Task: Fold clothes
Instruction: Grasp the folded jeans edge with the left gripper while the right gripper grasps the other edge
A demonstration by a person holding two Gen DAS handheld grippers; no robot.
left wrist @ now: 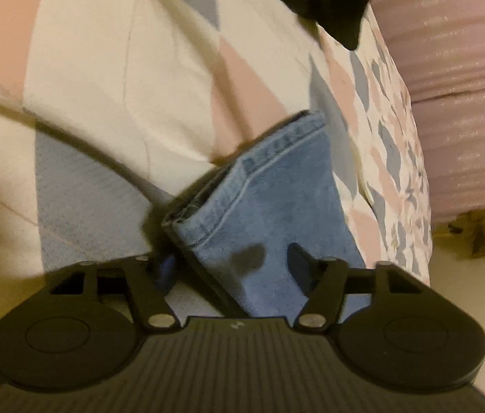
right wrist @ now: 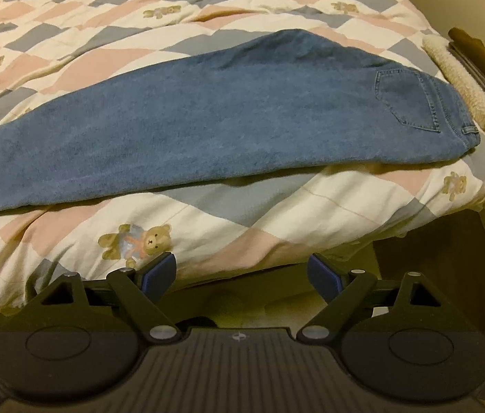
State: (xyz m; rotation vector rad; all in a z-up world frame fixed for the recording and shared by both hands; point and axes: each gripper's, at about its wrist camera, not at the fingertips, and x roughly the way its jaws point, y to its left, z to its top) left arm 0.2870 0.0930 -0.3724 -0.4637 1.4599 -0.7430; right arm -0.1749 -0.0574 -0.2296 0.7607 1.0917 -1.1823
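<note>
Jeans [right wrist: 208, 117] lie across mid-frame on the quilt [right wrist: 242, 213], above the right gripper [right wrist: 242, 270], whose jaws gape, holding nothing. Left gripper [left wrist: 228, 265] jaws straddle the hem; whether they pinch it is unclear.

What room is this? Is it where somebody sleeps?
Probably a bedroom. A bed with a teddy-bear quilt fills the view, blue jeans lie spread across it, and folded clothes sit near its edge.
</note>
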